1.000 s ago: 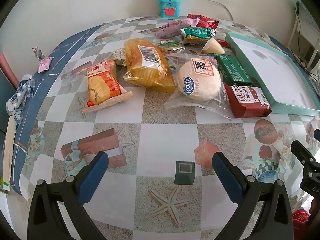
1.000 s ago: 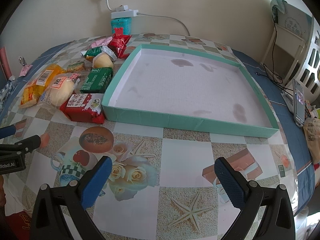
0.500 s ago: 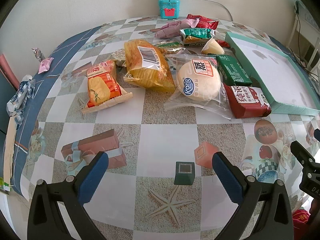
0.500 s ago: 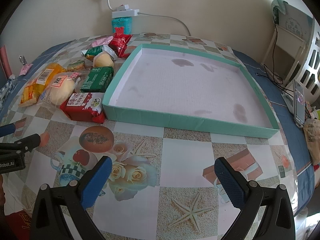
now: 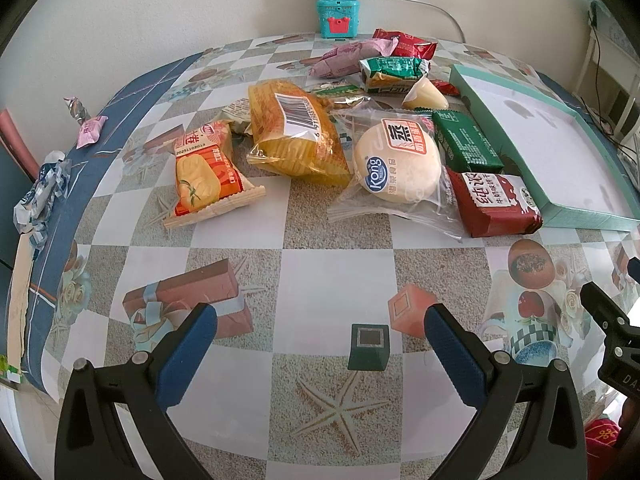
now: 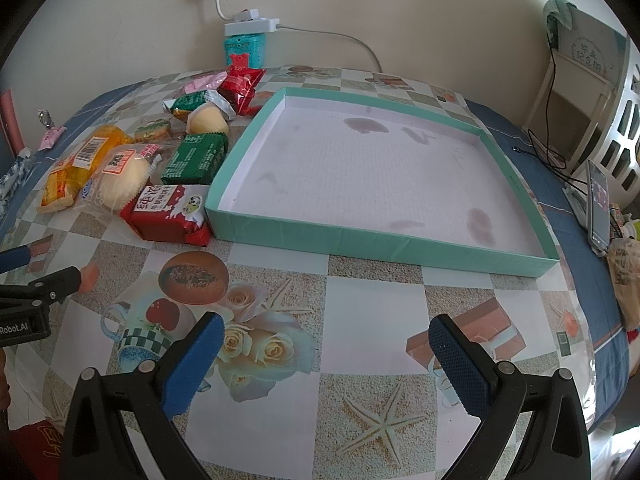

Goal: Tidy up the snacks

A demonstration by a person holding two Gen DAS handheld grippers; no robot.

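Both views are bright and evenly lit by soft, diffuse daylight; shadows under the snack packets are faint. Mild glare shows on the clear wrapper of the round bun (image 5: 398, 168) and on the glossy tablecloth (image 6: 360, 292). Focus is sharp centrally. Strong fisheye curvature bends the table edges, with black vignetting in the corners.

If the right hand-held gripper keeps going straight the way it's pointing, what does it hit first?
Probably the near wall of the shallow teal cardboard tray; the patterned tablecloth before it looks free, though depth is uncertain.
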